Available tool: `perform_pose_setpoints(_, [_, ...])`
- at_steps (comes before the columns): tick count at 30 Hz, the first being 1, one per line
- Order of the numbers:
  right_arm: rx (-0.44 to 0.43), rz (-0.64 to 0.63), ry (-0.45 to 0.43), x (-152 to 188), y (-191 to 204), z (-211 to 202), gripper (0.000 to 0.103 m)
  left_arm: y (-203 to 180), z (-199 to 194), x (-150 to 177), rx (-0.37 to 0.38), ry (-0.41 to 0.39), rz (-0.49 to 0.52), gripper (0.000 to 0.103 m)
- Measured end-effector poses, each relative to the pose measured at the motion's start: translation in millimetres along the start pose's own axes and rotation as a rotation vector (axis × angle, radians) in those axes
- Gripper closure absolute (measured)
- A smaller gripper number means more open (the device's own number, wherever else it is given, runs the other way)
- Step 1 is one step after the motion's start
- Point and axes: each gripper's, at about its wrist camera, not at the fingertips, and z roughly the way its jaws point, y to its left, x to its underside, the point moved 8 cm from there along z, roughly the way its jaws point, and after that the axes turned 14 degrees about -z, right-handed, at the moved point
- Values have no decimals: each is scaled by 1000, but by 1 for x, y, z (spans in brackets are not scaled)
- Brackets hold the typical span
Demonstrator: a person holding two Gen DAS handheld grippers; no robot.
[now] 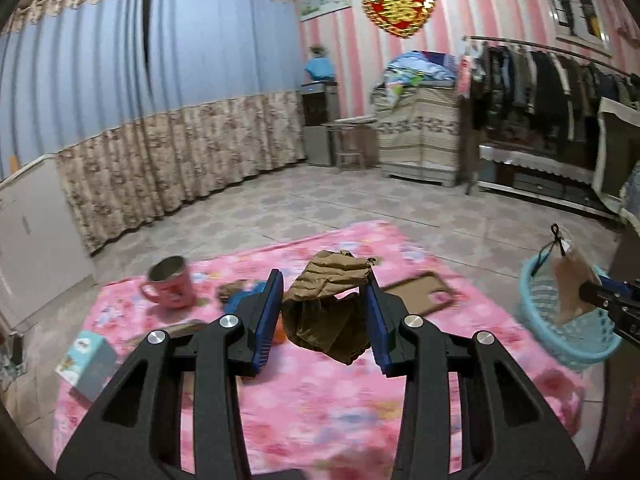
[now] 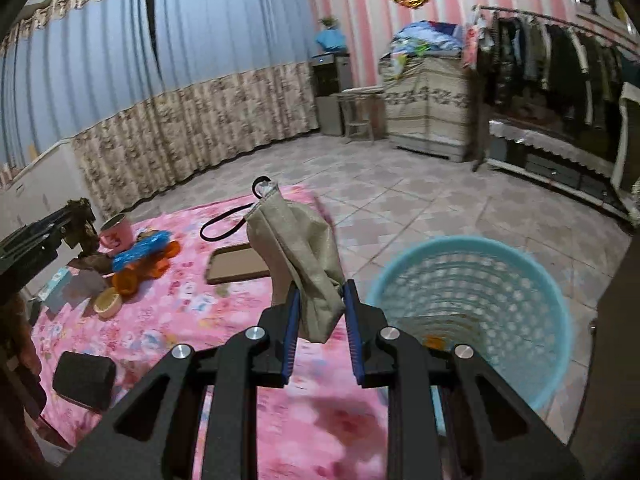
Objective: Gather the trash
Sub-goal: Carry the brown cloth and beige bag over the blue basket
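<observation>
Left wrist view: left tool (image 1: 324, 304) stood partly open, its blue pads closed onto a crumpled brown paper bag (image 1: 326, 300), carried clear above the pink blanket (image 1: 320, 400). Landmark for all places below: blue basket (image 1: 560, 320).

Left to right in this view: tissue box (image 1: 86, 364) and pink mug (image 1: 170, 286), both far left of the basket; the brown bag in the left tool, still well left of it; flat cardboard tray (image 1: 418, 292) between bag and basket; then the basket on the floor just off the blanket's right edge. Right tool (image 1: 612, 300) entered from the right edge, its beige pouch (image 1: 572, 288) hanging in front of the basket's mouth.

Right wrist view: right tool (image 2: 320, 316) narrowly open, pads pinching the beige pouch (image 2: 296, 260) near its lower end; the pouch's long axis ran upward and away from the tool, black loop (image 2: 228, 220) trailing from its top. Basket (image 2: 472, 292) lay immediately right of and below this tool, mouth open.

Judgement: the right hand was the nearer to the basket; a short move rightward would have put the pouch over the mouth. The left bag had the whole blanket's right half to cross.

Views differed: only the right wrist view showed the basket's interior, with something orange (image 2: 434, 340) near the bottom, plus orange and blue wrappers (image 2: 144, 256) and a dark block (image 2: 84, 380) far left of the basket.
</observation>
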Motion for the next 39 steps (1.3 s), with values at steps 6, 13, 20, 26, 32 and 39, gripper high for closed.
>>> perform_pose_setpoints(6, [71,21,-5,12,-36,-13,81,-57,4,18,101,37,-21,65])
perform_pose_setpoints(13, [114,89,13,33,-74,-15,81,-106,15,37,176,91,-3,65])
perform_pose_setpoints(20, [163,142,44,50,-109,-3,81,-148,30,54,231,127,8,65])
perform_pose_setpoints(26, [215,153,69,49,-133,7,81,-189,55,66,299,196,18,65])
perform_pose_setpoints(32, [221,179,97,56,-151,15,81,-238,75,80,362,249,52,64])
perform_pose_setpoints(39, [239,213,126,72,-168,16,81,-270,88,90,394,286,88,63])
